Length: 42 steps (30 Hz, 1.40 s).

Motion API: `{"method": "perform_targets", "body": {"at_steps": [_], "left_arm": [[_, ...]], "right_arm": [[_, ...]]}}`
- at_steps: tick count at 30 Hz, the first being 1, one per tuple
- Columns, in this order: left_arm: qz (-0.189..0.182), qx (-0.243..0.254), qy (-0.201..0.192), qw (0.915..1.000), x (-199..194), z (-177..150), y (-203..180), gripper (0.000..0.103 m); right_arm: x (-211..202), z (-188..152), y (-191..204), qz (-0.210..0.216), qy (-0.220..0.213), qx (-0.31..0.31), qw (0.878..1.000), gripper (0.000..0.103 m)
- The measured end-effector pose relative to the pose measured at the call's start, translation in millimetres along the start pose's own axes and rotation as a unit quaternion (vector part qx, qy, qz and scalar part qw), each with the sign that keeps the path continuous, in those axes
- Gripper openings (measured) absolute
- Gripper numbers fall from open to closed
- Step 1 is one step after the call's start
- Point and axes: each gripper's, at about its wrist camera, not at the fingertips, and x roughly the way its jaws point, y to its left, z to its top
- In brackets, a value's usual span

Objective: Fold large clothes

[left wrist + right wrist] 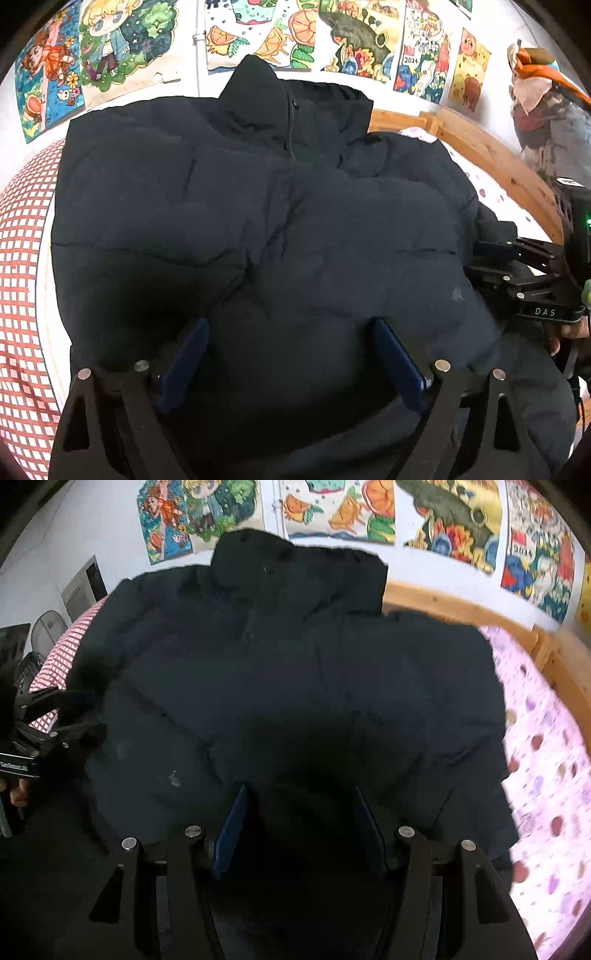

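Note:
A large dark navy puffer jacket (229, 206) lies on the bed, collar toward the wall, sleeves folded in over the body. It fills the right wrist view too (295, 686). My left gripper (291, 332) is open, its blue pads spread over the jacket's near hem. My right gripper (301, 801) is open too, its pads spread above the hem further right. The right gripper also shows at the right edge of the left wrist view (491, 262), at the jacket's side. The left gripper shows at the left edge of the right wrist view (74, 709).
The bed has a pink spotted sheet (546, 760) on the right and a red checked cover (22, 258) on the left. A wooden bed frame (480, 147) runs along the far side. Colourful posters (258, 33) cover the wall. A fan (46, 635) stands at far left.

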Motion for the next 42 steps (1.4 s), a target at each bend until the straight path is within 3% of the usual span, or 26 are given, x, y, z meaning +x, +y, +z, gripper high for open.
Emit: {"method": "perform_targets", "body": {"at_steps": [9, 14, 18, 21, 25, 30, 35, 40, 41, 42], "left_arm": [[0.018, 0.021, 0.016, 0.9995, 12.1, -6.0, -3.8, 0.094], [0.002, 0.012, 0.012, 0.9999, 5.9, 0.7, 1.4, 0.094], [-0.008, 0.016, -0.007, 0.9998, -7.8, 25.4, 6.8, 0.094], [0.007, 0.022, -0.032, 0.9992, -16.0, 58.8, 11.6, 0.094], [0.066, 0.016, -0.077, 0.9947, -13.1, 115.4, 19.7, 0.094], [0.070, -0.020, -0.123, 0.9898, 5.4, 182.3, 40.5, 0.094], [0.077, -0.016, -0.111, 0.9907, 39.4, 217.1, 46.3, 0.094], [0.085, -0.026, -0.106, 0.9904, 65.6, 229.9, 50.6, 0.094], [0.082, -0.030, -0.105, 0.9906, 68.2, 232.2, 52.0, 0.092], [0.077, -0.034, -0.106, 0.9908, 70.9, 234.8, 53.8, 0.084]], "right_arm": [[19.9, -14.1, -3.2, 0.024, 0.021, 0.025, 0.999, 0.053], [20.2, -17.0, -5.1, 0.037, 0.009, 0.033, 0.999, 0.054], [-5.7, -3.4, -17.6, 0.051, -0.013, 0.026, 0.998, 0.065], [-22.8, 20.8, -32.0, 0.048, -0.037, 0.022, 0.998, 0.071], [-23.5, 67.5, -58.7, 0.042, -0.053, 0.048, 0.997, 0.072], [4.9, 130.2, -77.3, 0.034, -0.060, 0.093, 0.993, 0.072], [48.9, 186.7, -79.9, 0.039, -0.059, 0.114, 0.991, 0.072], [87.3, 215.7, -69.1, 0.013, -0.044, 0.092, 0.995, 0.070], [94.0, 220.0, -66.7, 0.009, -0.042, 0.088, 0.995, 0.066], [97.1, 223.0, -67.0, 0.006, -0.040, 0.086, 0.995, 0.058]]}}
